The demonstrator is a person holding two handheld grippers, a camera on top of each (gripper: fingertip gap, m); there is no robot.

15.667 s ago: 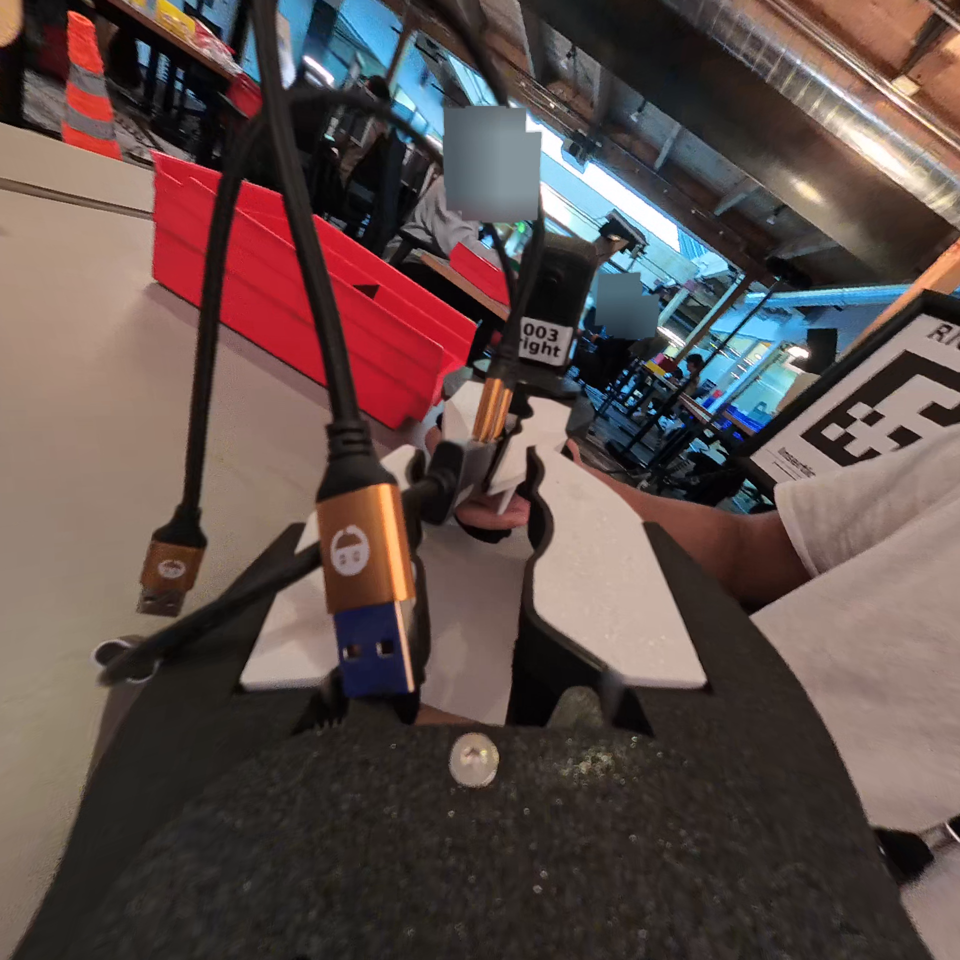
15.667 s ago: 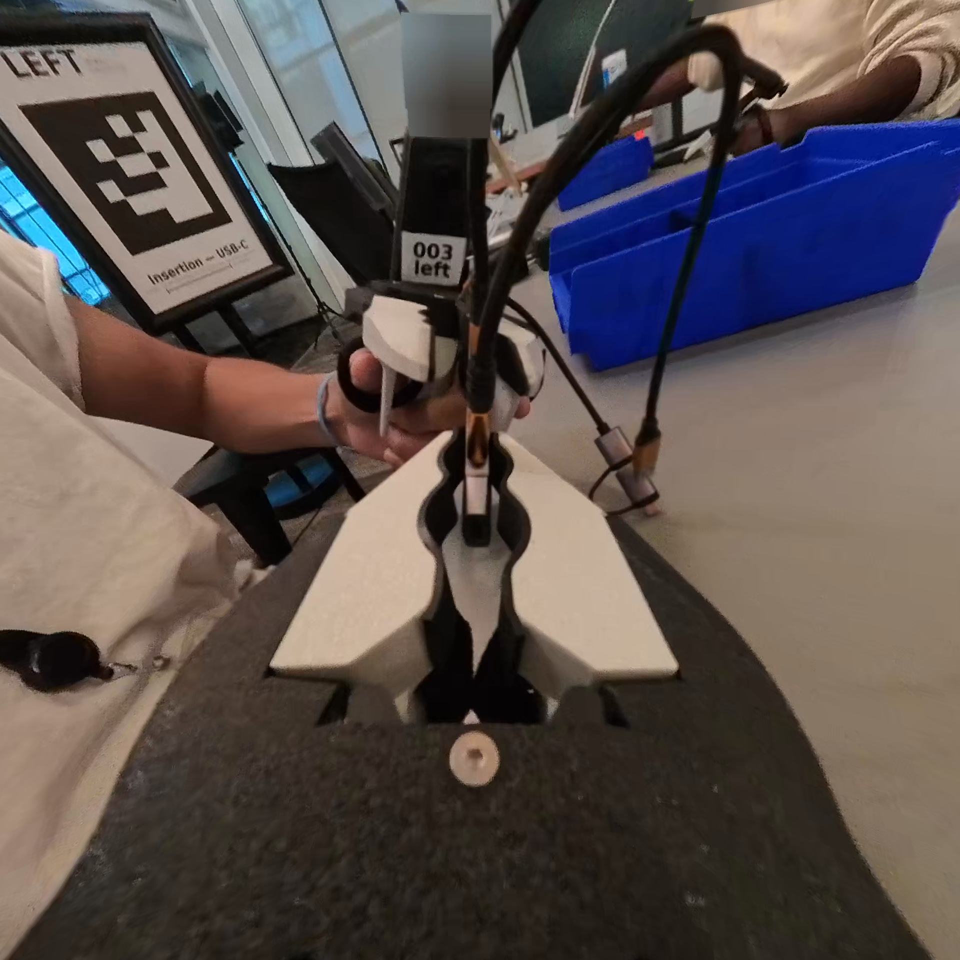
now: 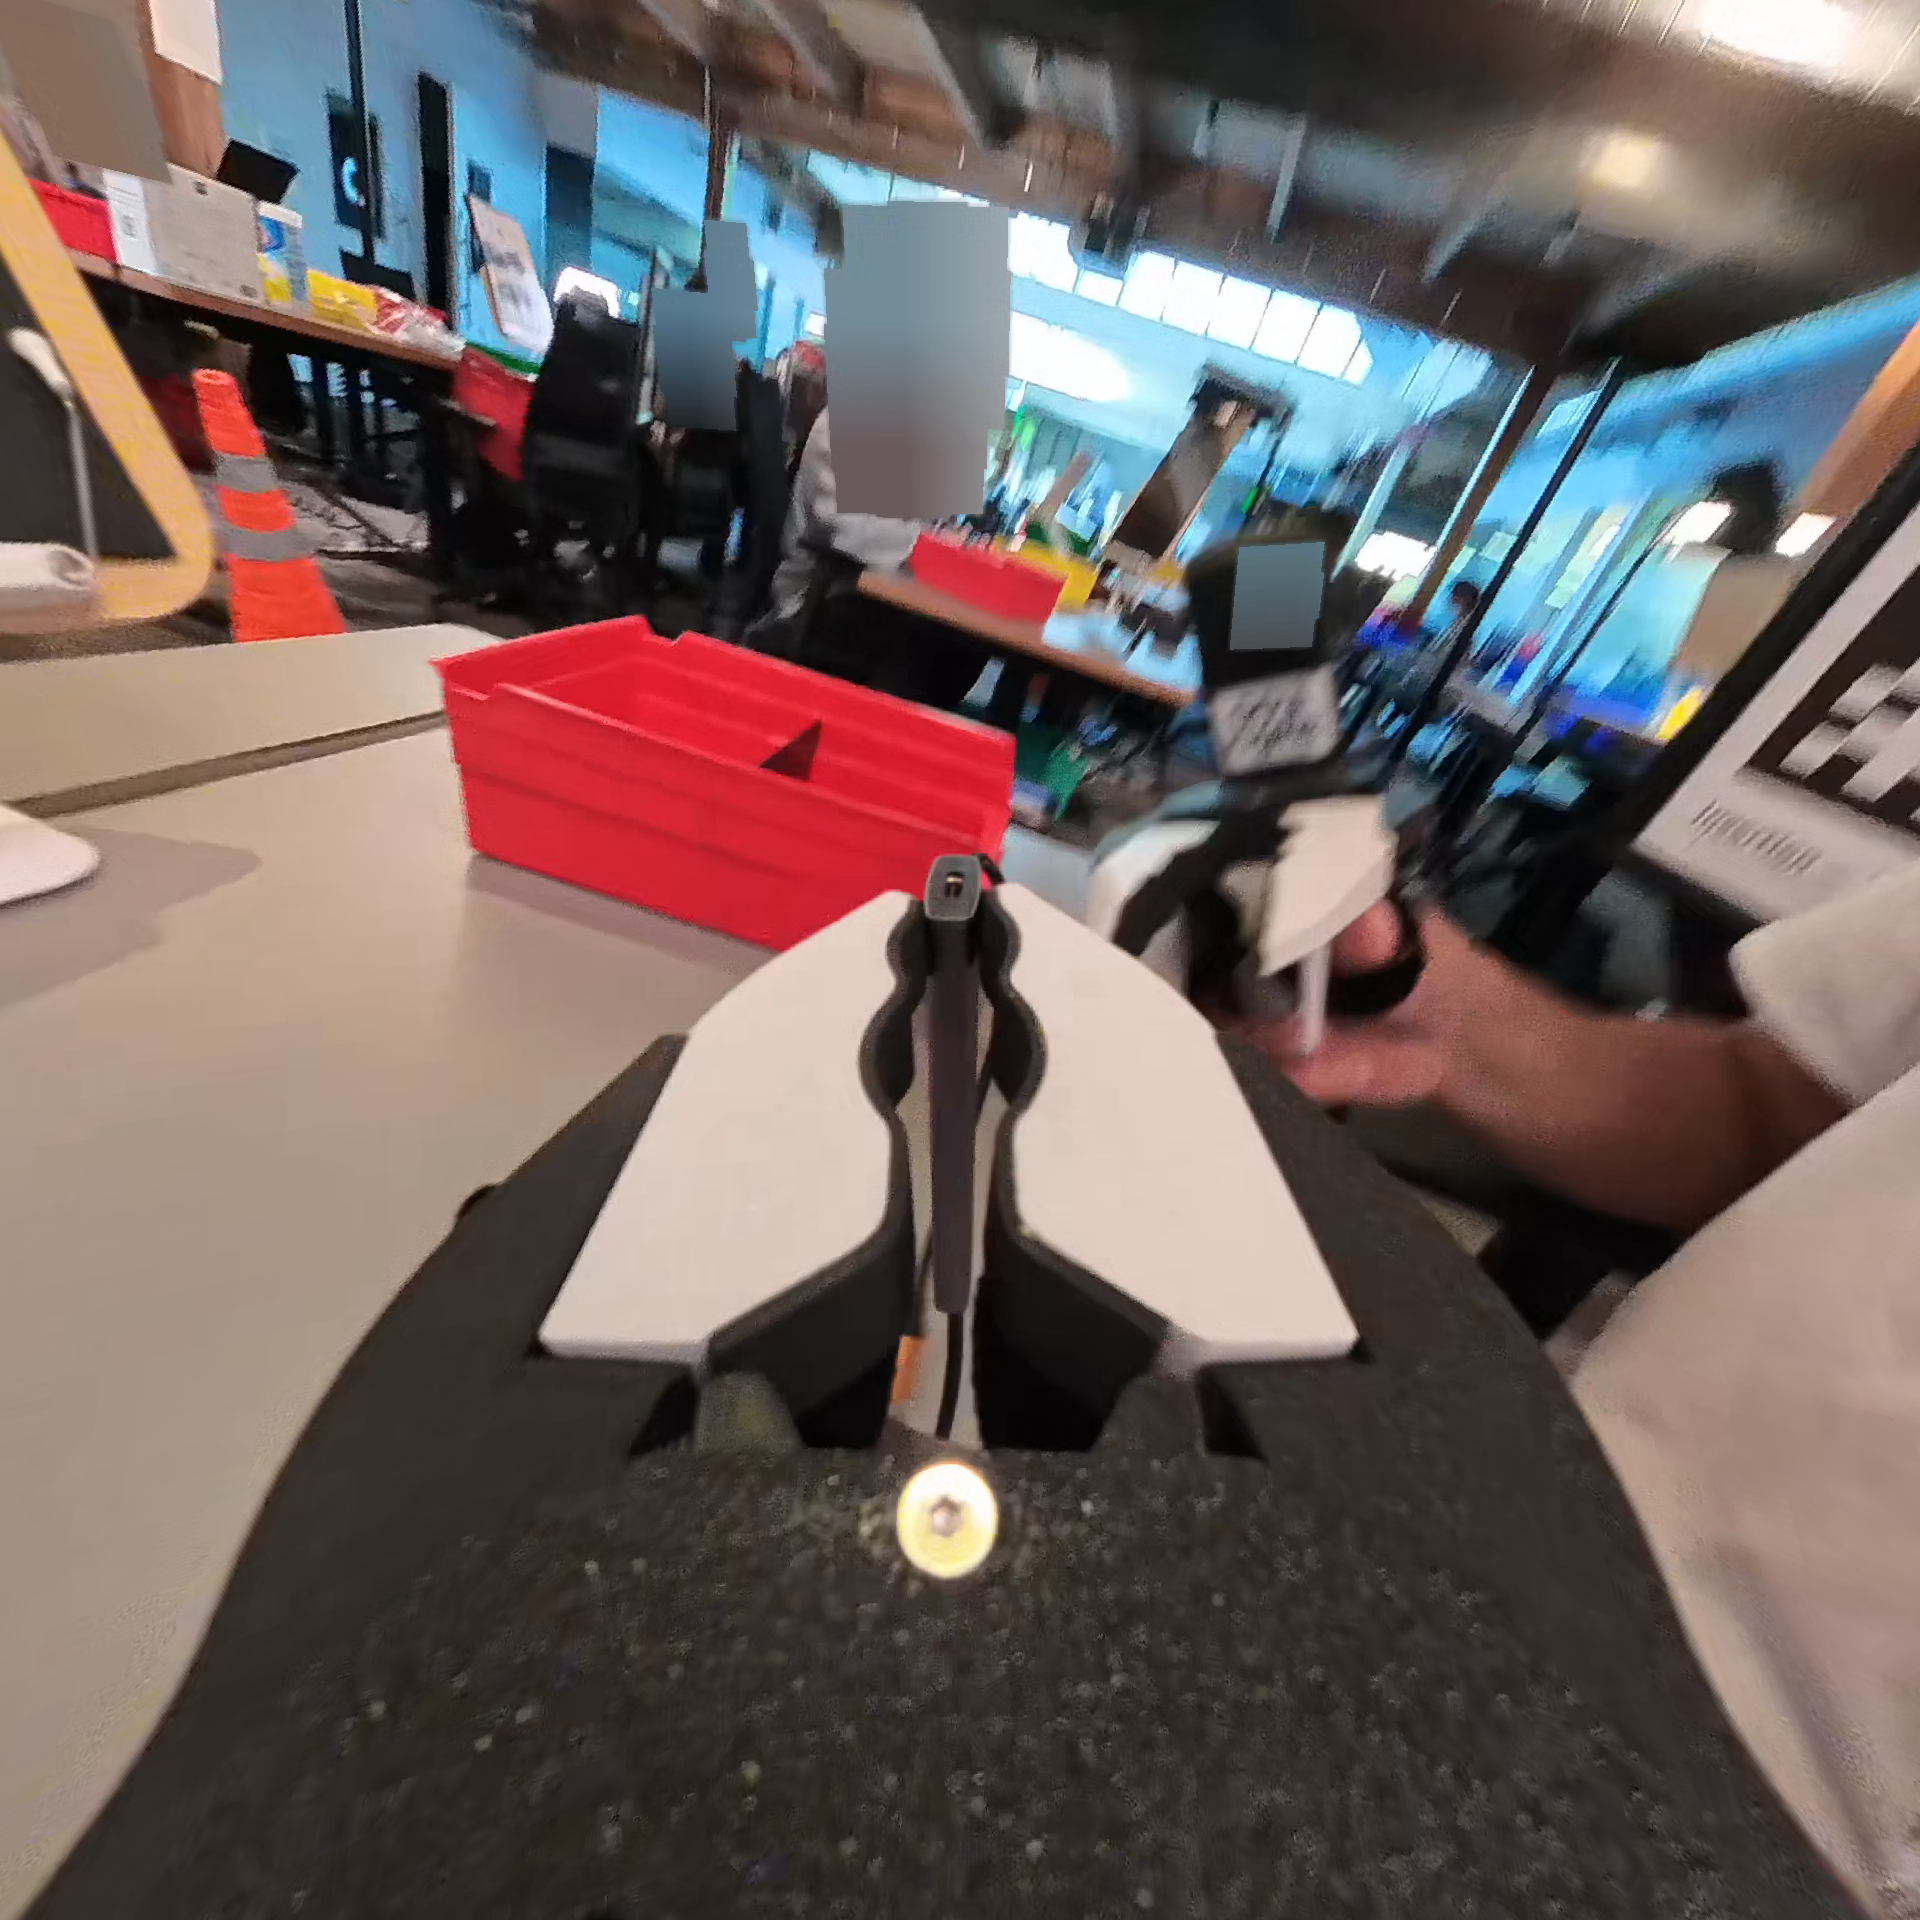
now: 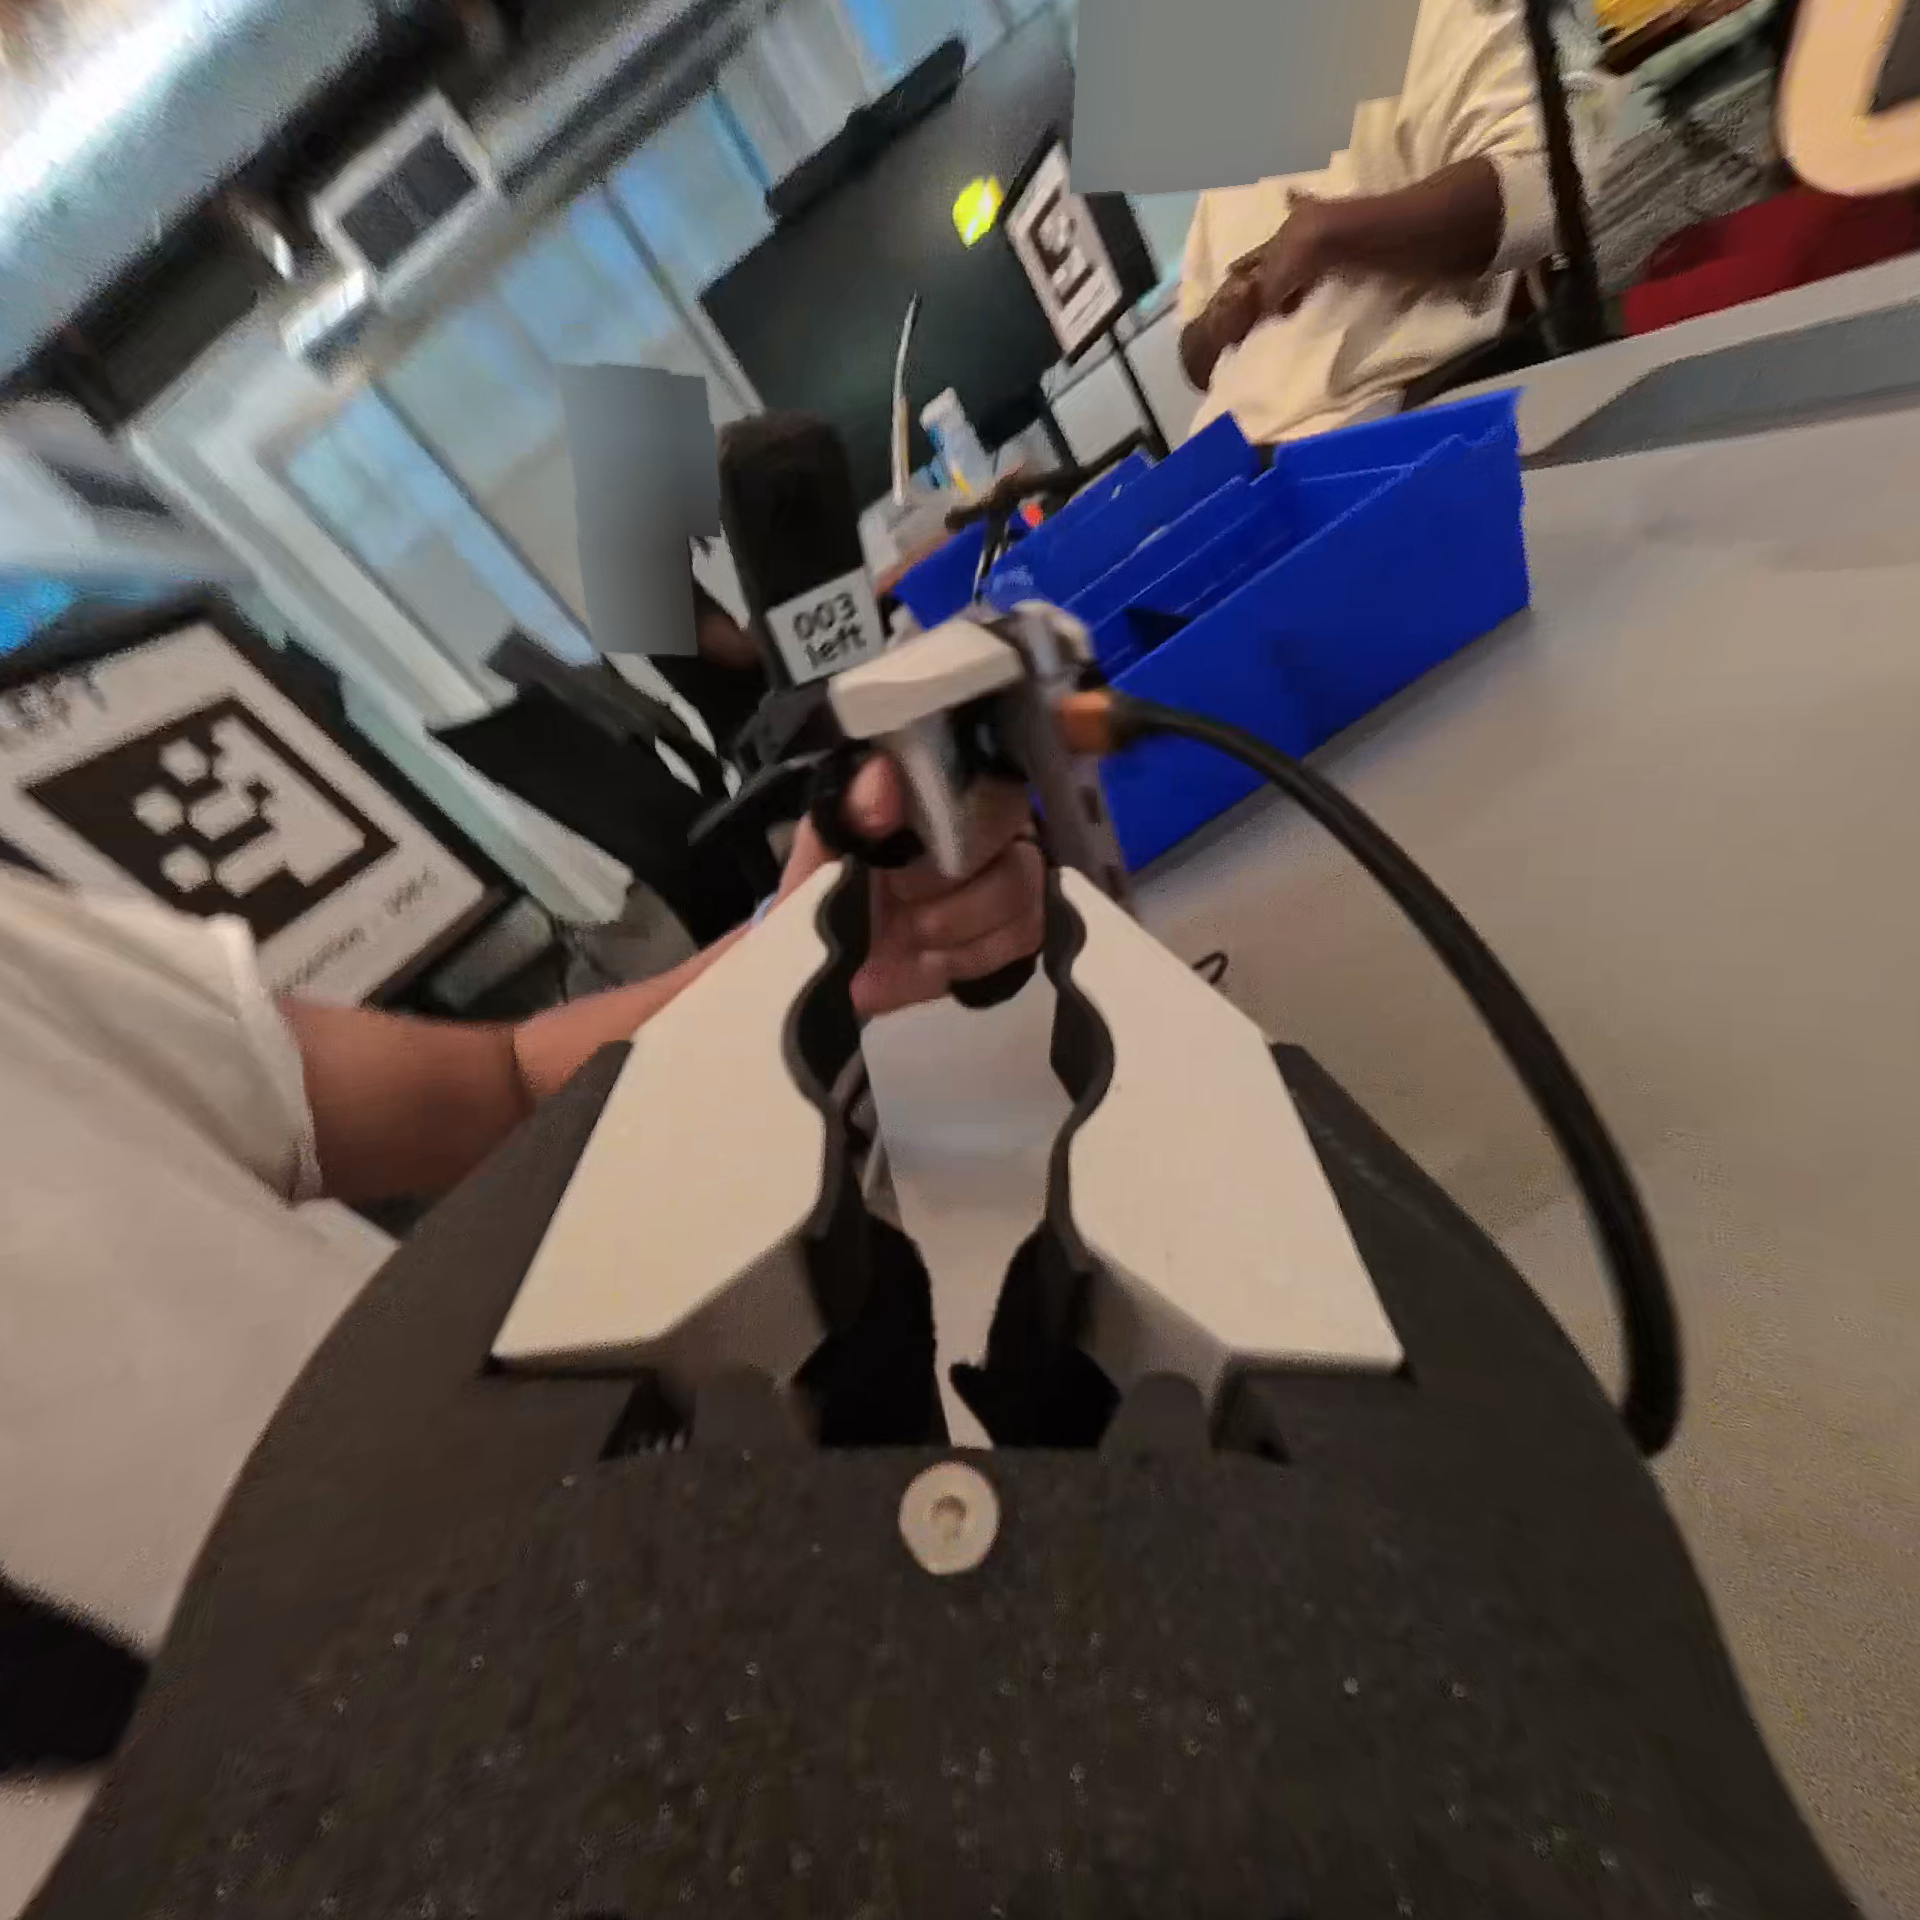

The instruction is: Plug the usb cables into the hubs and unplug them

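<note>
My left gripper point(image 3: 956, 914) is shut on a thin dark grey hub point(image 3: 954, 1091), seen edge-on between the white fingers point(image 3: 769, 1143). In the right wrist view the left gripper point(image 4: 935, 707) holds that hub point(image 4: 1075, 800) upright above the table. One black cable point(image 4: 1455, 956) with an orange plug point(image 4: 1091, 717) is in the hub's side and arcs down to the right. My right gripper point(image 4: 951, 914) is open and empty, a short way in front of the left one. It shows blurred in the left wrist view point(image 3: 1299, 914).
A red bin point(image 3: 727, 769) stands on the grey table point(image 3: 260, 1039) ahead of the left gripper. A blue bin point(image 4: 1299, 623) stands behind the hub, with a seated person point(image 4: 1351, 260) beyond it. A framed marker board point(image 4: 208, 790) stands off the table's edge. The left gripper's tips are roughly 5 cm from the right gripper's.
The right gripper, earlier shut on an orange plug, is now open and empty. The cables that hung before the left camera are gone from that view; one cable stays in the hub.
</note>
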